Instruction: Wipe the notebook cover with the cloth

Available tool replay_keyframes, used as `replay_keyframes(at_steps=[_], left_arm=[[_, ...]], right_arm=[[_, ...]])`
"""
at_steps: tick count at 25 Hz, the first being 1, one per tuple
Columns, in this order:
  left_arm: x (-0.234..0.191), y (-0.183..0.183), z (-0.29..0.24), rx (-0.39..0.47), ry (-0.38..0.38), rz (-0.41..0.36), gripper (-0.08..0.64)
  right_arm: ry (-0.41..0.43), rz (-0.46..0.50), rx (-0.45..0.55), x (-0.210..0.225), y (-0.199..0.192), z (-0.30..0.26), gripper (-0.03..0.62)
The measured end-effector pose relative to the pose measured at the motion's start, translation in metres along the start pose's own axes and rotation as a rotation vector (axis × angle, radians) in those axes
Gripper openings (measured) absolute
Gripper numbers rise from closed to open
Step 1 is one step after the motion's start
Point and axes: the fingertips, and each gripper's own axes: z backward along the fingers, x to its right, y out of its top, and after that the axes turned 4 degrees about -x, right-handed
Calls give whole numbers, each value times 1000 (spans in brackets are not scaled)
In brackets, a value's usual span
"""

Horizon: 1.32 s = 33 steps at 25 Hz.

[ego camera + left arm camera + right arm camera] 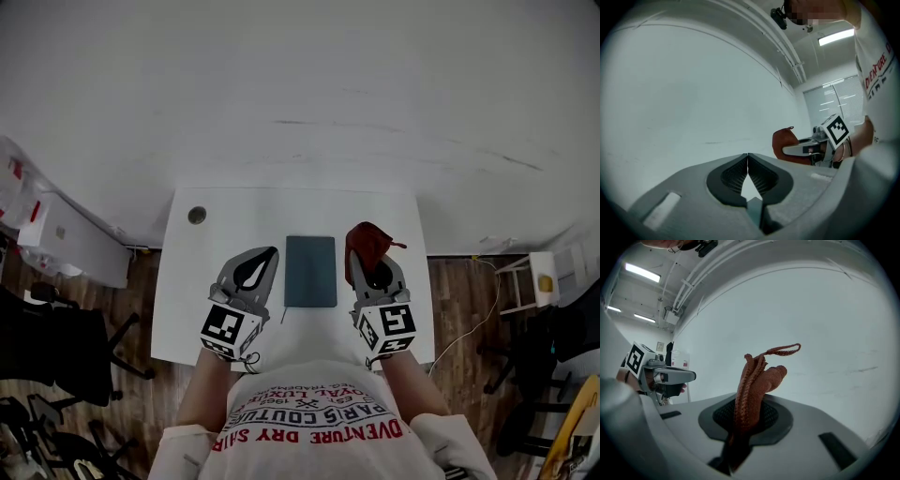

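White desk (187,300) carries a dark teal notebook (310,272), lying flat at its centre between the person's two hand-held tools. The left tongs (271,252) are pressed together on nothing. The right tongs (364,259) are clamped on a bunched rust-red cloth (367,239), just right of the notebook.
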Motion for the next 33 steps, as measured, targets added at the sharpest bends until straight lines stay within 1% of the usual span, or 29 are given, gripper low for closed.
replay_keyframes(at_steps=[3, 8, 13, 20, 25, 33], left_arm=[[-2, -5, 3, -24, -3, 1, 9], [-4, -5, 3, -16, -10, 36, 9], [1, -3, 4, -18, -28, 22, 9], [-1, -13, 0, -54, -15, 58, 9], [2, -14, -3, -68, -19, 39, 9], [6, -21, -7, -88, -20, 44, 9]], right_arm=[[-16, 13, -21, 0, -4, 0, 67], [-12, 26, -34, -2, -7, 2, 66], [-20, 33, -37, -3, -8, 5, 66], [-23, 36, -59, -7, -13, 4, 66], [-24, 29, -71, -7, -17, 6, 66], [-19, 22, -86, -4, -25, 5, 66]])
